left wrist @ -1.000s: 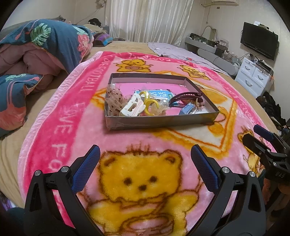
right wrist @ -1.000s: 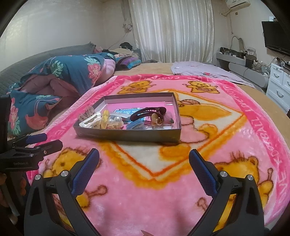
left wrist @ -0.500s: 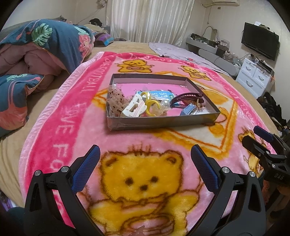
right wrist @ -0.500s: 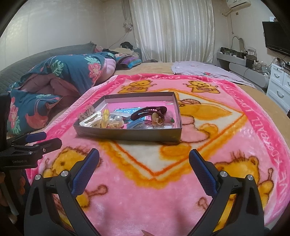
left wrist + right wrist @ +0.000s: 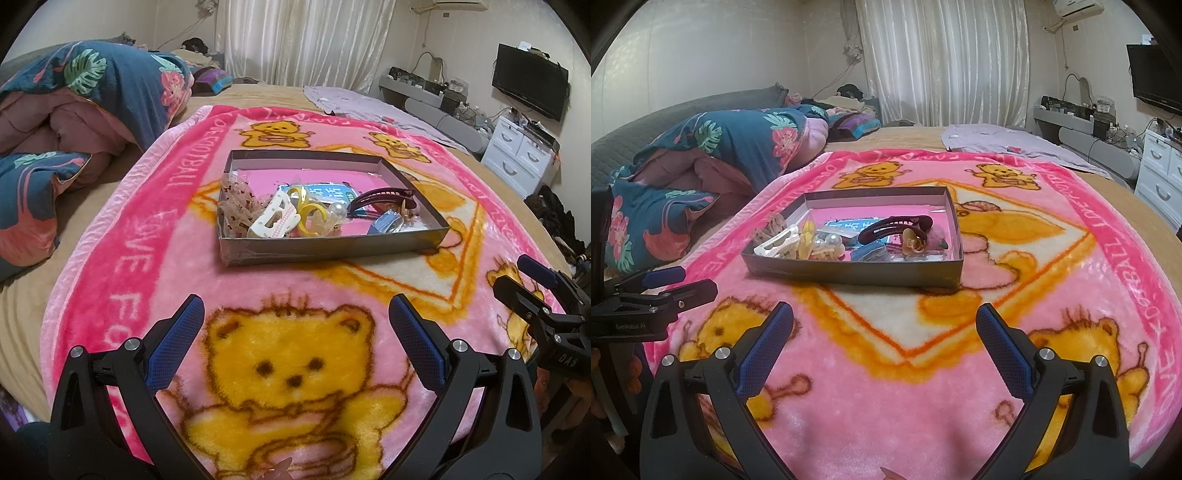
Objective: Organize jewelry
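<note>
A shallow grey box (image 5: 325, 249) (image 5: 849, 271) sits on a pink bear blanket and holds several hair clips and jewelry pieces: a white claw clip (image 5: 275, 221), a yellow clip (image 5: 310, 214), a dark maroon hair clip (image 5: 384, 197) (image 5: 895, 227), pearls (image 5: 831, 242) and a blue card (image 5: 325, 192). My left gripper (image 5: 295, 325) is open and empty, well short of the box. My right gripper (image 5: 884, 328) is open and empty, also short of the box. Each gripper shows at the edge of the other's view.
The pink blanket (image 5: 140, 258) covers a bed. A rumpled dark floral duvet (image 5: 74, 110) lies at the left. A lilac cloth (image 5: 1015, 144) lies at the far end. White drawers (image 5: 524, 155) and a wall TV (image 5: 530, 83) stand at the right.
Both grippers have held almost still; the left wrist view has shifted only slightly. Nothing in the box has moved.
</note>
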A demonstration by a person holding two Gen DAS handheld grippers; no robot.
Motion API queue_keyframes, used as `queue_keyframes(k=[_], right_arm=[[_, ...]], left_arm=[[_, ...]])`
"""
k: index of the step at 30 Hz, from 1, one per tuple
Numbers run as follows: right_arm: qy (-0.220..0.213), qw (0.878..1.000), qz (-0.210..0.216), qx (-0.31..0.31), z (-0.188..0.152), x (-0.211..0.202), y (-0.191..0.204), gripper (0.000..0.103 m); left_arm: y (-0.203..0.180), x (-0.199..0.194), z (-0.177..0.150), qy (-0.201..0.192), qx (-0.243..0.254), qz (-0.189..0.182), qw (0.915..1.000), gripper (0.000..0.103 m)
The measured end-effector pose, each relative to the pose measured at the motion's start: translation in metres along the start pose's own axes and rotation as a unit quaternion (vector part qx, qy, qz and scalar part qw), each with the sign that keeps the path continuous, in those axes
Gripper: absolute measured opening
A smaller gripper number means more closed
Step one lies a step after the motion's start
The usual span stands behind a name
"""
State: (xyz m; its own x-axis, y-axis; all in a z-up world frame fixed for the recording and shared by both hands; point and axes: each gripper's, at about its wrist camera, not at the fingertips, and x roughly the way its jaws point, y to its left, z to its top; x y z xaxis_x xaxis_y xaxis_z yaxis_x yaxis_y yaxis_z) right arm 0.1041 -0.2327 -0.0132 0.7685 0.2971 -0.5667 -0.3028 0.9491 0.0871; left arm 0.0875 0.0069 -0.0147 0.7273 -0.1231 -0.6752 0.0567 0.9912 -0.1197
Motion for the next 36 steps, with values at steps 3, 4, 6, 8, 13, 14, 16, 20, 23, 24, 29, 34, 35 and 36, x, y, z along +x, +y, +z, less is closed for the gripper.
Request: queue_keyframes(k=[3,4,6,8,13,14,16,20,23,24,29,34,35,36], right_arm=[[-0.001,1.0,-0.001,0.0,0.0,0.0,0.0003,0.099],[-0.001,1.0,0.0,-0.001,0.0,0.0,0.0003,0.099],[-0.001,1.0,0.0,0.0,0.0001,0.0,0.0002,0.099],[0.0,1.0,0.0,-0.001,0.0001,0.0,0.0004,0.099],[-0.001,1.0,-0.001,0.0,0.0001,-0.0002,0.0006,0.099],[-0.001,1.0,0.001,-0.001,0.0003,0.0,0.0007,0.099],[-0.001,1.0,0.0,-0.002,0.0,0.0003,0.001,0.099],[0.0,1.0,0.001,-0.001,0.0,0.0007,0.0011,0.099],[0.0,1.0,0.001,-0.001,0.0001,0.0008,0.0014,0.099],[0.001,1.0,0.001,-0.001,-0.0001,0.001,0.0014,0.099],[0.001,1.0,0.001,-0.002,-0.0008,0.0011,0.0018,0.099],[0.0,1.0,0.001,-0.002,-0.0005,0.0009,0.002,0.099],[0.0,1.0,0.001,-0.002,-0.0004,0.0011,0.0021,0.099],[0.001,1.0,0.0,-0.002,-0.0006,0.0013,0.0021,0.099]], left_arm=[[0.0004,-0.0004,-0.0005,0.0,0.001,0.001,1.0,0.094],[0.0005,-0.0003,-0.0005,0.0,0.0,0.001,1.0,0.094],[0.0003,-0.0004,-0.0005,0.0,-0.001,-0.001,1.0,0.094],[0.0,-0.0004,-0.0007,0.0,0.0,0.0,1.0,0.094],[0.0,-0.0001,-0.0002,0.0,0.001,0.001,1.0,0.094],[-0.0001,-0.0005,-0.0005,0.0,0.001,0.002,1.0,0.094],[0.0004,-0.0001,-0.0008,0.001,0.002,0.002,1.0,0.094],[0.0014,-0.0004,-0.001,0.001,0.001,0.0,1.0,0.094],[0.0013,-0.0004,-0.001,0.001,0.0,0.001,1.0,0.094],[0.0012,-0.0005,-0.0009,0.001,-0.001,0.001,1.0,0.094],[0.001,-0.0005,-0.0007,0.001,0.001,0.001,1.0,0.094],[0.0021,0.0,-0.0019,0.002,0.002,0.003,1.0,0.094],[0.0027,0.0002,-0.0024,0.005,0.002,0.002,1.0,0.094],[0.003,0.0013,-0.0023,0.006,0.002,0.002,1.0,0.094]])
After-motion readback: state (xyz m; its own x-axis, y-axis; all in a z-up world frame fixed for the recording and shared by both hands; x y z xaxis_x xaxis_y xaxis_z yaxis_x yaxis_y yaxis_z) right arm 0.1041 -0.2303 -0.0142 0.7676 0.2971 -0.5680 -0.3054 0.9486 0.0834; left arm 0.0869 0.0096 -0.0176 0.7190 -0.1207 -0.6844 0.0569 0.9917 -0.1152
